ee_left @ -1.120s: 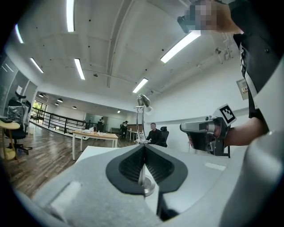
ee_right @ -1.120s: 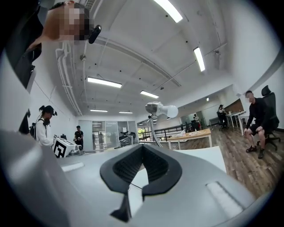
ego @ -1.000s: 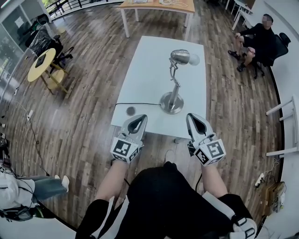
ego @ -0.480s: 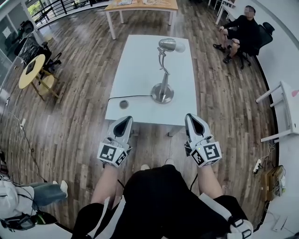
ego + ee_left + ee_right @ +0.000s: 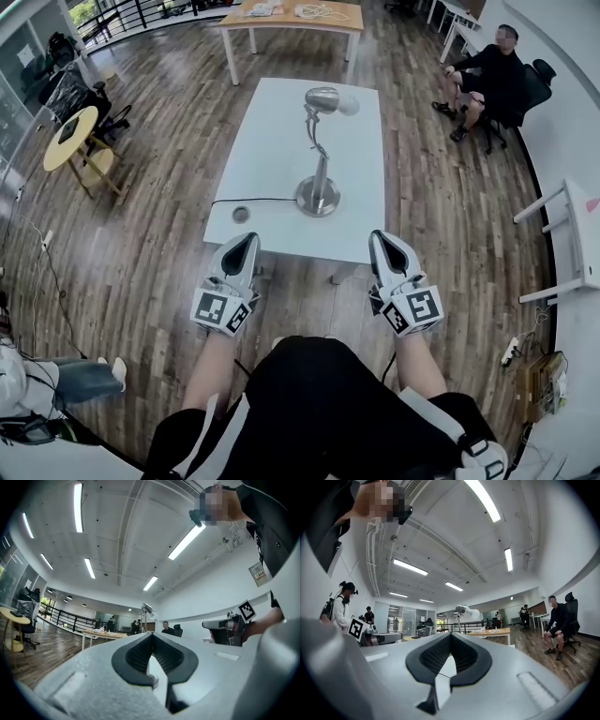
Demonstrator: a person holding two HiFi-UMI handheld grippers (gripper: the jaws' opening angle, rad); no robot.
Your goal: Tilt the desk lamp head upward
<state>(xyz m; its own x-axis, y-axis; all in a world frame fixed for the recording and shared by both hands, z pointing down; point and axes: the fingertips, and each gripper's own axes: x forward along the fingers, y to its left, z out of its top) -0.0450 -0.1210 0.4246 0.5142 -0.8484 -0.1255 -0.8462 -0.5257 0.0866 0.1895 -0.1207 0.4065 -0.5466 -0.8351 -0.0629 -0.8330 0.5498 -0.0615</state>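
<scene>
A silver desk lamp [image 5: 317, 195] stands on the white table [image 5: 272, 141], its round base near the front edge. The lamp head [image 5: 323, 98] sits level at the top of a jointed arm and points right. My left gripper [image 5: 242, 251] and right gripper [image 5: 384, 246] hover side by side just short of the table's near edge, both shut and empty. In the left gripper view the left gripper [image 5: 151, 637] shows closed jaws, with the lamp head [image 5: 146, 607] far ahead. In the right gripper view the right gripper [image 5: 450, 637] is also closed below the lamp head [image 5: 464, 610].
A black cable [image 5: 253, 200] runs from the lamp base to a small round puck [image 5: 241, 215] at the table's front left. A person [image 5: 492, 75] sits on a chair at the right. A wooden table [image 5: 291, 19] stands beyond, a yellow round table [image 5: 70, 136] at the left.
Both grippers overlapped the table's near edge a second ago; they lie short of it now. The table and lamp sit further up the head view. Jaws stayed shut.
</scene>
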